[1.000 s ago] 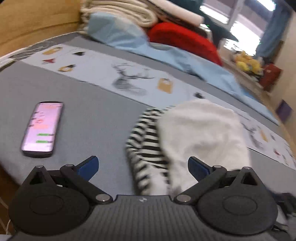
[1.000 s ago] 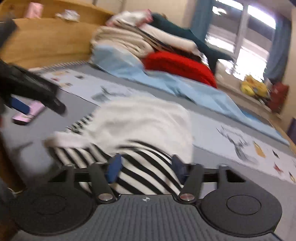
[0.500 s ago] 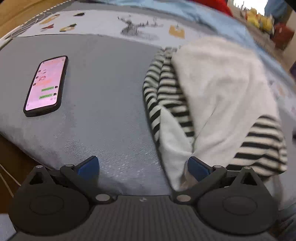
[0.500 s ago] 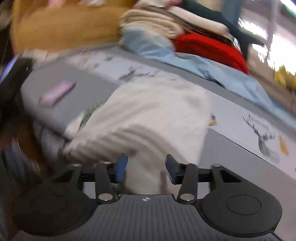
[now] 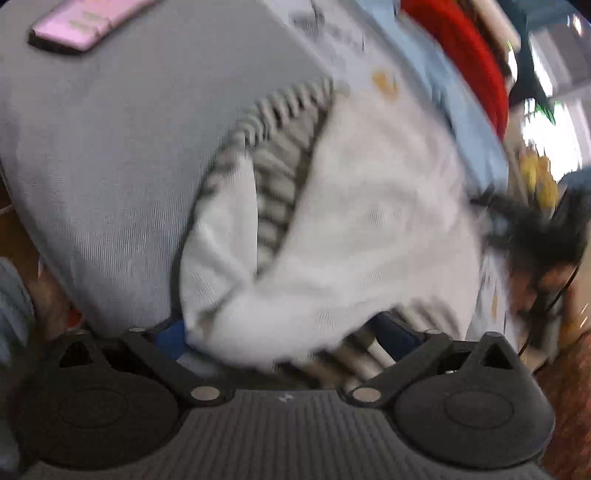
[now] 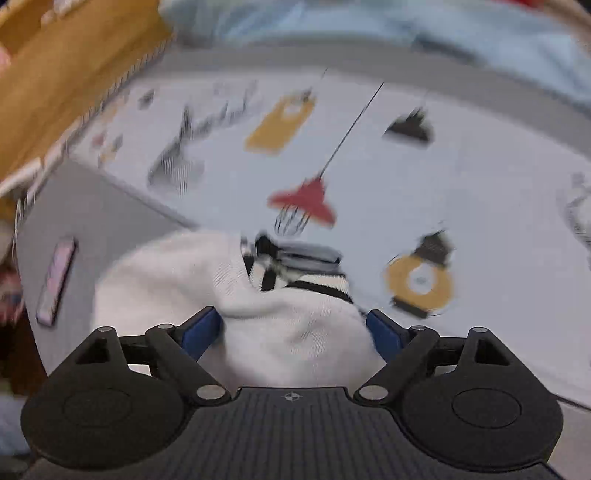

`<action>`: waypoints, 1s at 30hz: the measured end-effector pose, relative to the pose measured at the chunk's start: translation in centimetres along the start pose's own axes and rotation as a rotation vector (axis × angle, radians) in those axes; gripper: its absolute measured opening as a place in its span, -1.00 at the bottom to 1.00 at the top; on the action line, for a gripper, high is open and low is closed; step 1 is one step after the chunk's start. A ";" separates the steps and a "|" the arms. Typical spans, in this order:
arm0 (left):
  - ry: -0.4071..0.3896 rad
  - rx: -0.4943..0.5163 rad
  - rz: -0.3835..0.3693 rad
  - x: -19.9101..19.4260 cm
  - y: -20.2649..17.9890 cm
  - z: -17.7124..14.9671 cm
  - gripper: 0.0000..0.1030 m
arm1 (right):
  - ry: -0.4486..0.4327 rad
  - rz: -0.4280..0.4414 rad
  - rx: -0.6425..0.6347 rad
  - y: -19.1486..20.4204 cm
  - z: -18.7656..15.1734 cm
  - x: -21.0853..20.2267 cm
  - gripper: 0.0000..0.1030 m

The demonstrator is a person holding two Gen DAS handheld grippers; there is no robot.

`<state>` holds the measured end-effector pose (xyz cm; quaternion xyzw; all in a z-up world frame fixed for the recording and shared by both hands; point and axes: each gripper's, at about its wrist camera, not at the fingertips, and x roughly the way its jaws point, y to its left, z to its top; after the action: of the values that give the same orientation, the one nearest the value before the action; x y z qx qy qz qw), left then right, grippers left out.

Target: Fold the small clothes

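A small white garment with black-and-white striped parts (image 5: 362, 221) lies bunched on the grey bed cover (image 5: 110, 147). My left gripper (image 5: 284, 332) is open, its blue pads wide apart, with the garment's near edge lying between them. My right gripper (image 6: 293, 328) is open too, its pads on either side of the white cloth (image 6: 258, 295); striped cloth (image 6: 295, 269) shows just beyond. Both views are motion-blurred. The right gripper shows as a dark blur (image 5: 535, 236) at the far right of the left wrist view.
A pink-screened phone (image 5: 85, 22) lies on the grey cover left of the garment; it also shows in the right wrist view (image 6: 57, 280). A printed pale-blue sheet (image 6: 369, 166) lies beyond. A red cushion (image 5: 461, 55) and a wooden headboard (image 6: 55, 92) lie beyond.
Both grippers have swung quickly over the garment. The right gripper's pads have spread from narrow to wide. The garment is more bunched, with white cloth on top.
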<state>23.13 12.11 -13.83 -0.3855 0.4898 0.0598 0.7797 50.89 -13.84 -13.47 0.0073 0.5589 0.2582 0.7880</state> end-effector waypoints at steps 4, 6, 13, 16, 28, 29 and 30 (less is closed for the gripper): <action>-0.017 0.043 0.064 0.5 -1.5 1.8 -0.10 | 0.009 0.013 -0.067 0.1 -0.8 1.7 -0.22; -0.027 0.074 0.094 1.4 -2.8 3.9 -0.14 | -0.018 0.027 -0.044 -0.9 -0.9 0.9 -0.31; -0.039 0.415 0.117 11.5 -14.5 18.8 -0.31 | -0.244 -0.074 0.325 -8.7 -7.4 -4.9 -0.40; -0.047 0.574 0.132 17.1 -22.5 20.3 -0.47 | -0.306 -0.050 0.577 -11.2 -14.3 -7.3 -0.40; -0.179 0.722 0.109 16.0 -28.2 17.6 0.83 | -0.440 -0.093 0.753 -10.1 -21.4 -11.3 0.30; -0.176 0.746 0.116 14.2 -27.3 17.3 0.83 | -0.487 -0.109 0.676 -9.7 -21.0 -12.1 0.35; -0.164 0.761 0.144 13.3 -26.7 17.2 0.83 | -0.528 -0.139 0.582 -9.2 -20.3 -12.8 0.47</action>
<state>54.82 1.09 -6.27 -0.0275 0.4389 -0.0410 0.8972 33.50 -32.71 -12.64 0.2586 0.3859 0.0244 0.8852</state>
